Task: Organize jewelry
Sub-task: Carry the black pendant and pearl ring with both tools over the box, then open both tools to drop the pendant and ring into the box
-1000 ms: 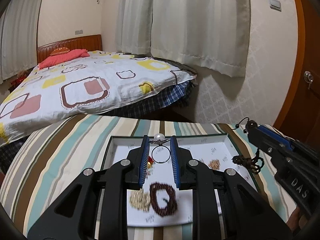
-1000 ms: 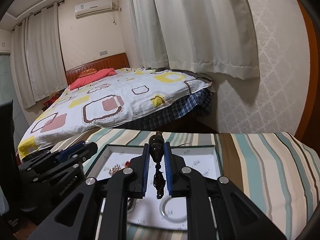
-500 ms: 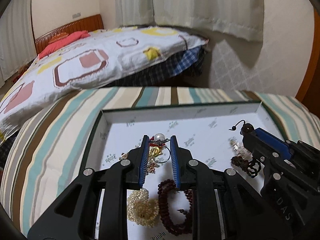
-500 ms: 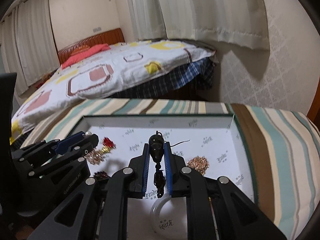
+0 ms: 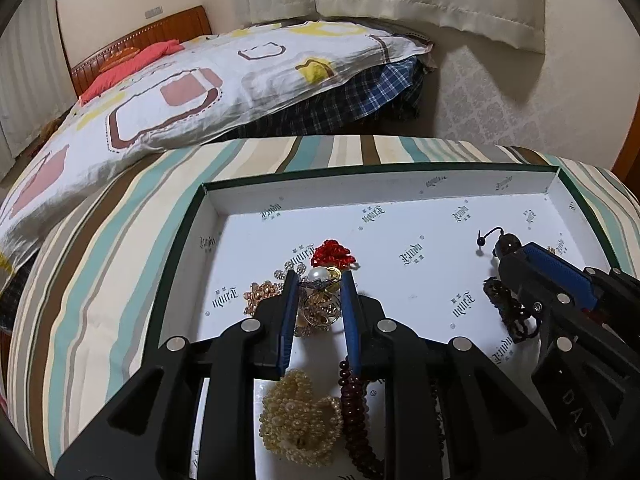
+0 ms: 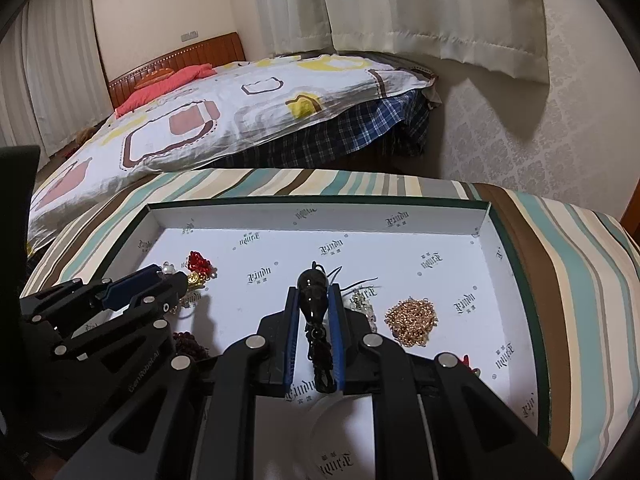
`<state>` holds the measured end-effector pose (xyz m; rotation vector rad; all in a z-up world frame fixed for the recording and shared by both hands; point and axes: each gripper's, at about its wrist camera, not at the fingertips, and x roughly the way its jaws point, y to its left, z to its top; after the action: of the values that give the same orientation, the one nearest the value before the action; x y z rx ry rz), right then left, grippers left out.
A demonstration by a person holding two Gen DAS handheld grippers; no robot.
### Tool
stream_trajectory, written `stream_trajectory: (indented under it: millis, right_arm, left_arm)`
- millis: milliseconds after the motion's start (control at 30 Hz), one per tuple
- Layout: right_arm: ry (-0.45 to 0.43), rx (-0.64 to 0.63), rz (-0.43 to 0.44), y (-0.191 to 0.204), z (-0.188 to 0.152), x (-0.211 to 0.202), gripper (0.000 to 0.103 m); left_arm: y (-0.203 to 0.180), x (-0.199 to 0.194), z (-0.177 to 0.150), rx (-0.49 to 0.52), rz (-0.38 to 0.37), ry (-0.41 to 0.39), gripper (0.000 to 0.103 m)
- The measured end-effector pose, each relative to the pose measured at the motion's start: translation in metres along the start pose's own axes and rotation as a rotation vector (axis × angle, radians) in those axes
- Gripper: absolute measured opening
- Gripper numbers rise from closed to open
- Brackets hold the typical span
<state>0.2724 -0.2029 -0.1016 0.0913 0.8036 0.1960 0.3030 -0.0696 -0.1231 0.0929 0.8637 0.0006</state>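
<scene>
One white box lid on the striped cover holds, left to right: one rose-gold cluster, one cream pearl bunch, one red knot, one garnet bead strand, one gold chain pile. Left gripper clamps one pearl-and-ring pendant; right gripper pinches one dark bead tassel, both low over the lid. Lid print looks like "Eindu", unsure; right gripper reads "DAS".

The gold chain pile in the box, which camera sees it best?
The right wrist view. There the gold chain pile lies in plain sight on the white box floor, beside the right gripper. In the left wrist view I can't find it; the right gripper's black body covers that side.
</scene>
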Motion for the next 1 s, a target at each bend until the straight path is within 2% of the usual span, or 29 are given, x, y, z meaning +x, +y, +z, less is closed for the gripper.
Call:
stream_trajectory:
  millis: [500, 567, 633, 700, 833, 1000]
  right_arm:
    - [0.023, 0.008, -0.002, -0.0012, 0.0007, 0.0082, 0.015]
    - [0.024, 0.007, -0.003, -0.0008, 0.0001, 0.0087, 0.015]
    - [0.023, 0.009, -0.003, -0.0012, -0.0002, 0.0082, 0.016]
    - [0.021, 0.010, -0.005, -0.0014, 0.0002, 0.0084, 0.018]
    - [0.016, 0.013, -0.010, -0.0023, -0.0005, 0.0072, 0.025]
    - [0.004, 0.017, -0.021, -0.0036, -0.0007, 0.0042, 0.039]
  left_arm:
    - [0.0012, 0.0021, 0.0004, -0.010, -0.024, 0.004, 0.023]
    - [0.0010, 0.0022, 0.0003, -0.011, -0.026, 0.004, 0.025]
    - [0.0010, 0.0021, 0.0004, -0.012, -0.022, 0.003, 0.034]
    - [0.0017, 0.0020, 0.0007, -0.020, -0.023, 0.001, 0.040]
    - [0.0020, 0.0017, 0.0010, -0.023, -0.029, 0.000, 0.042]
    - [0.0035, -0.0013, 0.0007, -0.031, -0.038, -0.005, 0.050]
